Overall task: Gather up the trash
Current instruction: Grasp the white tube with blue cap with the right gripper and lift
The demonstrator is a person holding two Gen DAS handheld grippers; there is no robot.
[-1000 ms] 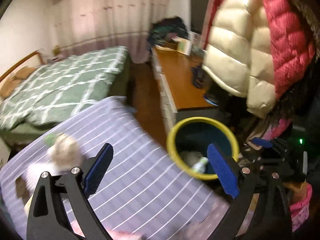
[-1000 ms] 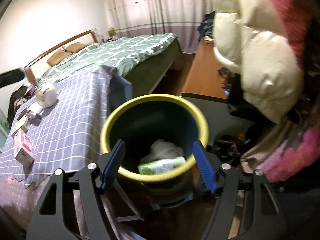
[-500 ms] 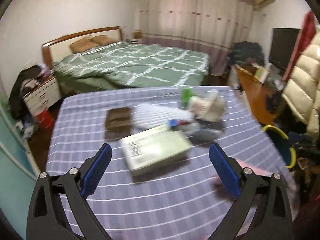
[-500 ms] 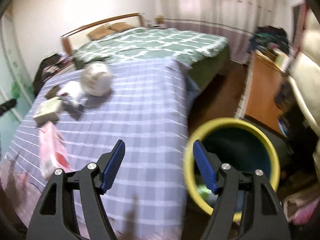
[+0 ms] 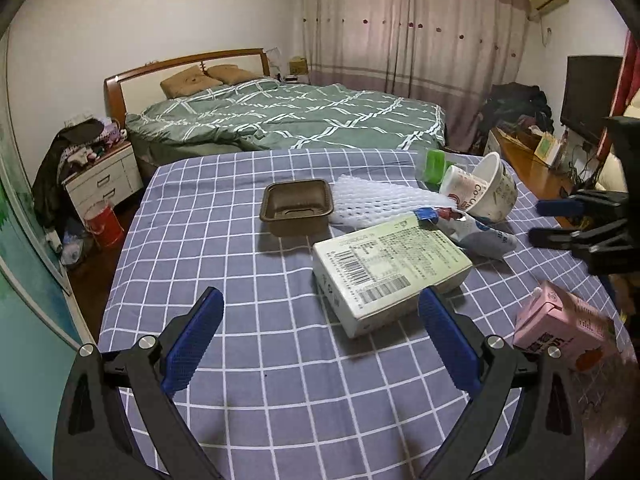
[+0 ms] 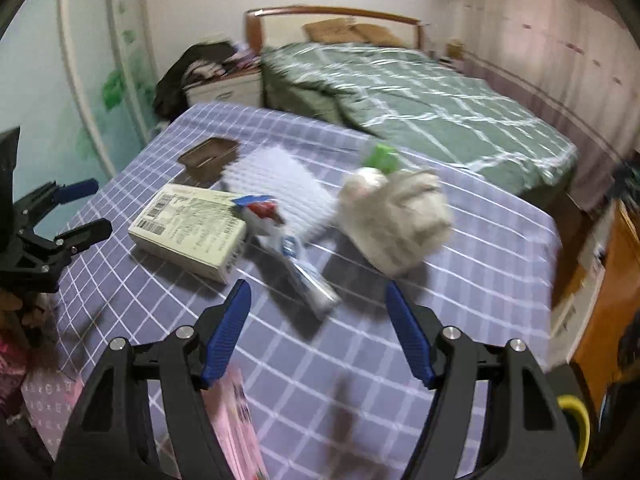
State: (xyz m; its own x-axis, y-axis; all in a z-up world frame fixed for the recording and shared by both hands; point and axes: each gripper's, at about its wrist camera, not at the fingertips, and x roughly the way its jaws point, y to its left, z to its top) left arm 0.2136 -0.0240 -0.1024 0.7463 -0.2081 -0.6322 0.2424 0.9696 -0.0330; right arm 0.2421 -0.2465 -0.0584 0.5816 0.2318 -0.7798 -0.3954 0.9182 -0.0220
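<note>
Both of my tools hung above the bench with nothing in them. On my left, the left hand-held gripper stood wide, its blue pads spread over the checked cloth, and I saw the pale green carton lying flat just ahead, between the pad tips and nearer the right one. Beyond it sat the brown plastic tray, and beside that the white foam net sleeve. At the carton's far right corner I made out the crumpled wrapper, and behind it the tipped paper bowl with a smaller paper cup lying at its mouth. A green item lay just behind those; I could not tell what it was. The pink milk carton rested near the right edge of the bench.

On my right, the right hand-held gripper was also spread wide, held over the near side of the bench. Its view was blurred, but I could place the wrapper just ahead of the pads, the pale green carton to the left of it and the bowl to the right. The pink milk carton lay under its left finger. The yellow rim of the bin showed low on the right, off the bench.
</note>
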